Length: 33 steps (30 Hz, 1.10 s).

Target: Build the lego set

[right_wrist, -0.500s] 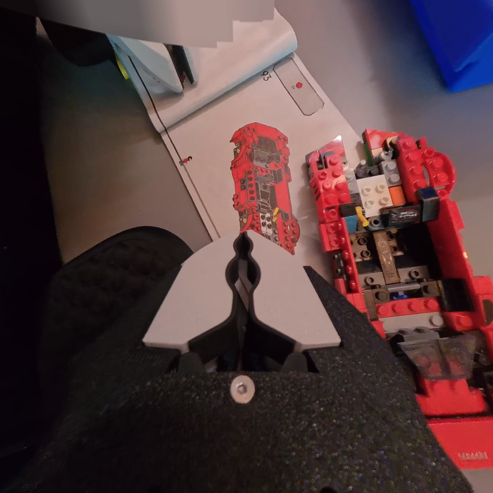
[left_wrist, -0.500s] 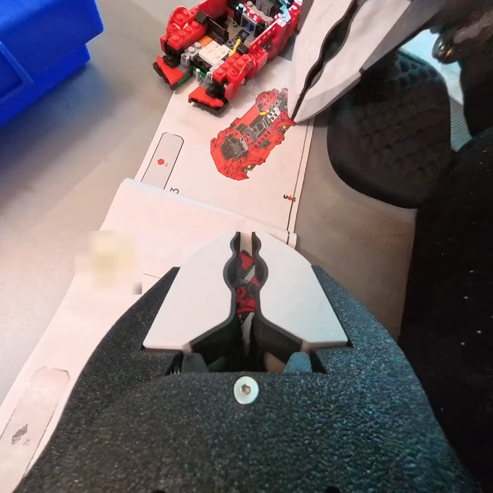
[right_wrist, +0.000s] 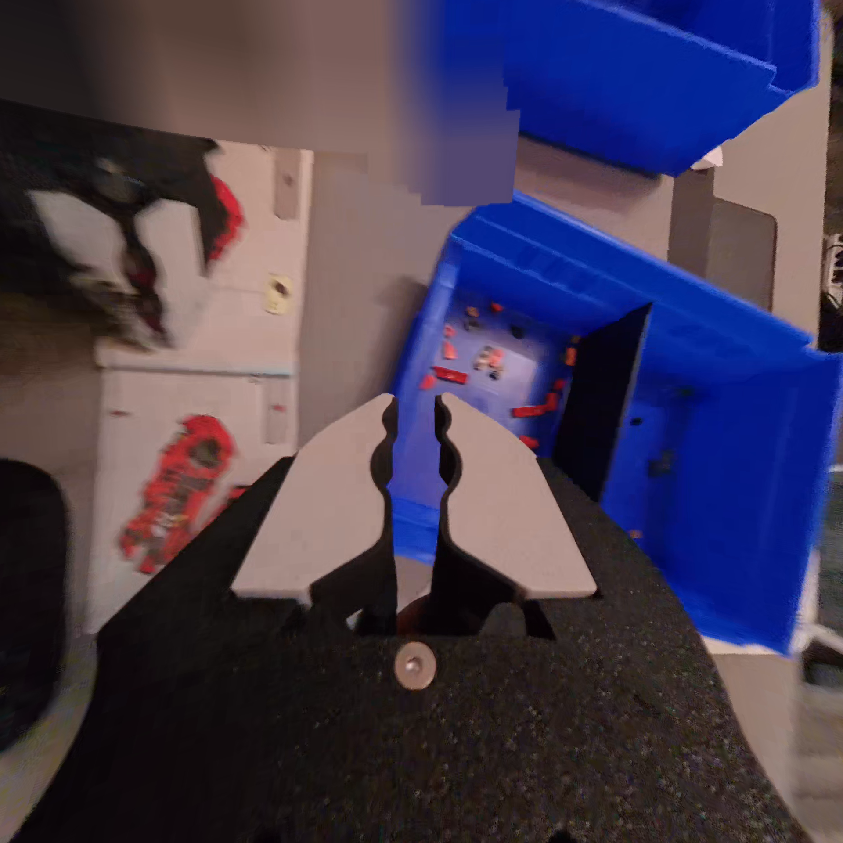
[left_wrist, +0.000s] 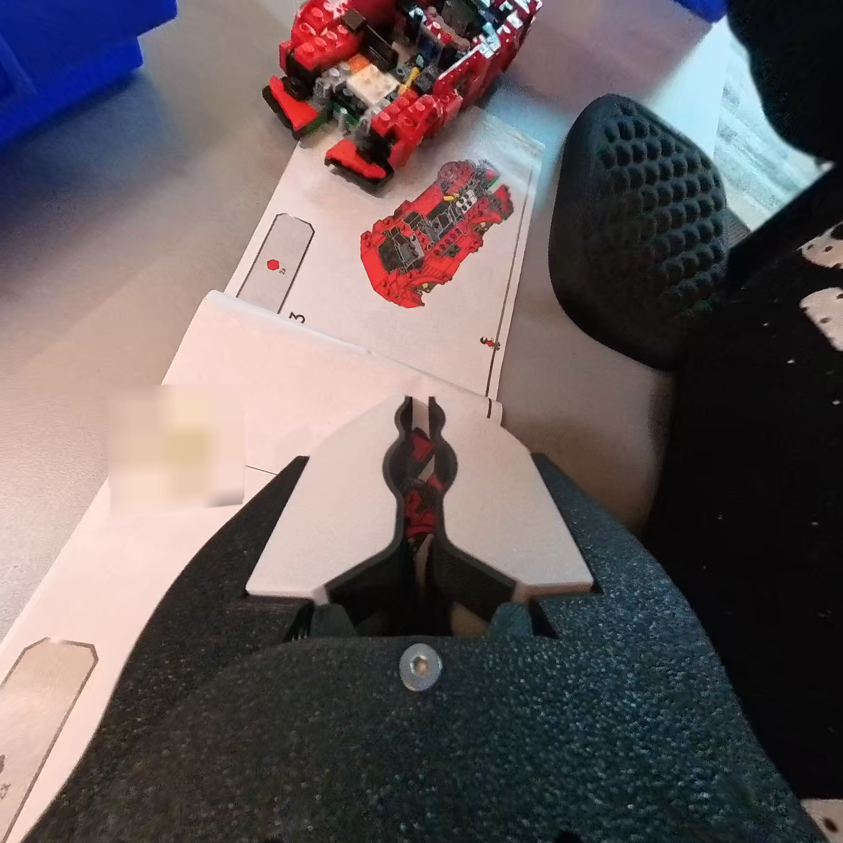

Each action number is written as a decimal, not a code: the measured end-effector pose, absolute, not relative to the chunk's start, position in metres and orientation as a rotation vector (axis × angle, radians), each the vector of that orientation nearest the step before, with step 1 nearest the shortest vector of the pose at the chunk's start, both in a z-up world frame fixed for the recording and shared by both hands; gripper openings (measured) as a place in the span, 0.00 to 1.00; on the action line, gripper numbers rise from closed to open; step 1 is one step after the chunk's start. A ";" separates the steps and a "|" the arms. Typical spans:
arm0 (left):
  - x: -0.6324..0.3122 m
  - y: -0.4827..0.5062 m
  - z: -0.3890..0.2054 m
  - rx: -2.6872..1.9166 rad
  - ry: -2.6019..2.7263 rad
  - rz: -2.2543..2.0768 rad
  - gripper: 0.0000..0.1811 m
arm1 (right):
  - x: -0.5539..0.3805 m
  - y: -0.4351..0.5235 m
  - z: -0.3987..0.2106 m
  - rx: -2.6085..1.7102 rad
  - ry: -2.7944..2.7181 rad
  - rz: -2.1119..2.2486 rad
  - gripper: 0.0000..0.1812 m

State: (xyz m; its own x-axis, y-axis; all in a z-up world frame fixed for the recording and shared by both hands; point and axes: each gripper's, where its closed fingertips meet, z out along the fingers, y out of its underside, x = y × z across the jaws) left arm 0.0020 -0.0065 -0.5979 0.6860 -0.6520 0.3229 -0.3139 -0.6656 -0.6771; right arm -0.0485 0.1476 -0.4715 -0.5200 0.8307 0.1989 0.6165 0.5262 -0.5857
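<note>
The half-built red lego car (left_wrist: pixel 401 77), top centre on the instruction booklet (left_wrist: pixel 410 283), looks light but fragile, best gripped by its solid sides; the left hand-held gripper (left_wrist: pixel 420 403) pinches a booklet page, while the right hand-held gripper (right_wrist: pixel 415 401), slightly parted and empty, faces the blue parts bin (right_wrist: pixel 684 319).

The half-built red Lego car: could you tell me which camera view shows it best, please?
The left wrist view. There the red Lego car sits at the top of the open instruction booklet, fairly sharp, its studs and interior visible. The right wrist view faces a blue bin and does not clearly show the car.
</note>
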 end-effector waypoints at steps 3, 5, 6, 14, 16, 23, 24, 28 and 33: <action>0.002 -0.007 -0.597 -2.301 0.731 -0.767 0.03 | -0.092 0.191 -0.500 -1.218 -2.406 0.477 0.09; 0.002 -0.007 -0.597 -2.298 0.733 -0.776 0.03 | -0.114 0.194 -0.531 -1.244 -2.504 0.499 0.11; 0.003 -0.007 -0.597 -2.296 0.733 -0.783 0.03 | -0.124 0.191 -0.545 -1.254 -2.543 0.526 0.11; 0.004 -0.010 -0.596 -2.283 0.739 -0.824 0.03 | -0.171 0.178 -0.597 -1.337 -2.588 0.533 0.10; 0.004 -0.010 -0.595 -2.282 0.736 -0.830 0.02 | -0.175 0.176 -0.600 -1.314 -2.597 0.539 0.10; 0.004 -0.010 -0.595 -2.276 0.736 -0.841 0.02 | -0.173 0.175 -0.607 -1.241 -2.658 0.490 0.04; 0.004 -0.010 -0.595 -2.278 0.735 -0.844 0.02 | -0.170 0.175 -0.598 -1.236 -2.651 0.489 0.04; 0.005 -0.010 -0.595 -2.276 0.737 -0.846 0.02 | -0.139 0.131 -0.542 -1.206 -2.614 0.734 0.04; 0.005 -0.011 -0.595 -2.275 0.744 -0.842 0.02 | -0.076 0.091 -0.577 -1.281 -2.740 0.469 0.04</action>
